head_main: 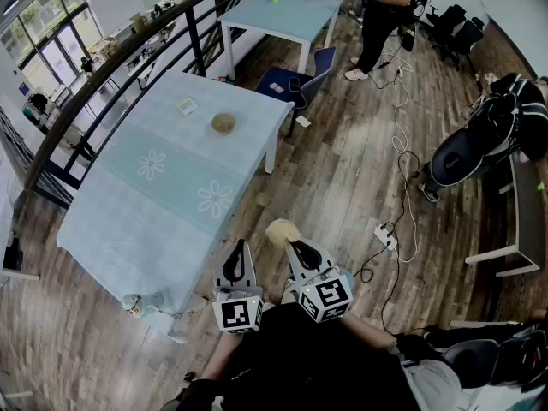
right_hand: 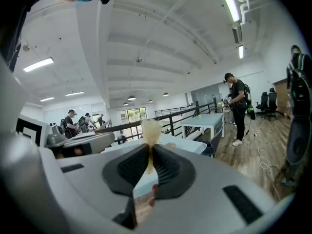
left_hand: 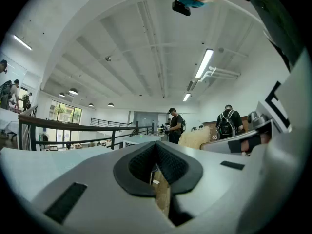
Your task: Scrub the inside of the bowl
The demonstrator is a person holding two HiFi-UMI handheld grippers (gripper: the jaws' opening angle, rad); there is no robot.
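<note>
A small tan bowl [head_main: 223,124] stands on the far part of a table with a pale blue flowered cloth [head_main: 163,204]. Both grippers are held off the table, over the wooden floor near its front right corner, well short of the bowl. My right gripper [head_main: 294,248] [right_hand: 148,152] is shut on the thin stem of a fluffy yellowish scrubber [head_main: 281,230] [right_hand: 150,129] that sticks out past its tips. My left gripper [head_main: 238,248] [left_hand: 156,147] is beside it with its pads together and nothing between them. The scrubber [left_hand: 197,138] also shows in the left gripper view.
A small white-green packet [head_main: 187,105] lies on the table left of the bowl. A second table [head_main: 278,11] and a blue chair [head_main: 295,80] stand beyond. A person [head_main: 381,15] stands at the back. Cables and a power strip [head_main: 385,236] lie on the floor to the right.
</note>
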